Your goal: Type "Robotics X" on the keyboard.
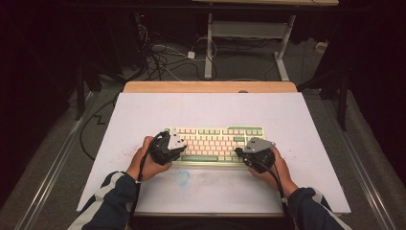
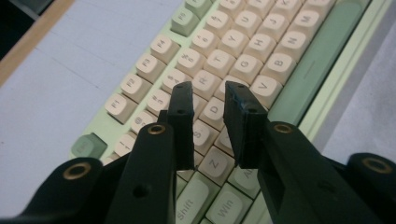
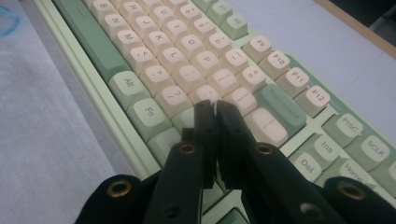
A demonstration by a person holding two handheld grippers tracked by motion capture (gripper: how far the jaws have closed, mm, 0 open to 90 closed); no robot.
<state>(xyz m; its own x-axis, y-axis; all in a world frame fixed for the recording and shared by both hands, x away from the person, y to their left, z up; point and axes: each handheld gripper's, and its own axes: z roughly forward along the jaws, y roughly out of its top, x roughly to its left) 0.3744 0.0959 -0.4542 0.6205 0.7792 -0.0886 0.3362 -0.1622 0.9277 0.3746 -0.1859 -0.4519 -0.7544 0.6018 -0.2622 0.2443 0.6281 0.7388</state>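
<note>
The keyboard (image 1: 215, 143) lay flat on the white worktop (image 1: 143, 110), near its front edge, with both grippers over its ends. The left gripper (image 2: 208, 93) had its fingers parted, empty, above the letter keys (image 2: 254, 60); the right gripper (image 3: 215, 106) had its fingers clenched on nothing over the right-hand keys. The board looked rigid and fairly light, its keycaps smooth and loose-fitting. Its frame edges seemed the safest hold.

High view is dim: dark room, only the white table sheet (image 1: 143, 115) lit from above, soft and grainy. Gripper views brighter; cream-and-green plastic keyboard (image 2: 243, 56) sharp mid-frame, near black jaws blurred, far keys soft.
</note>
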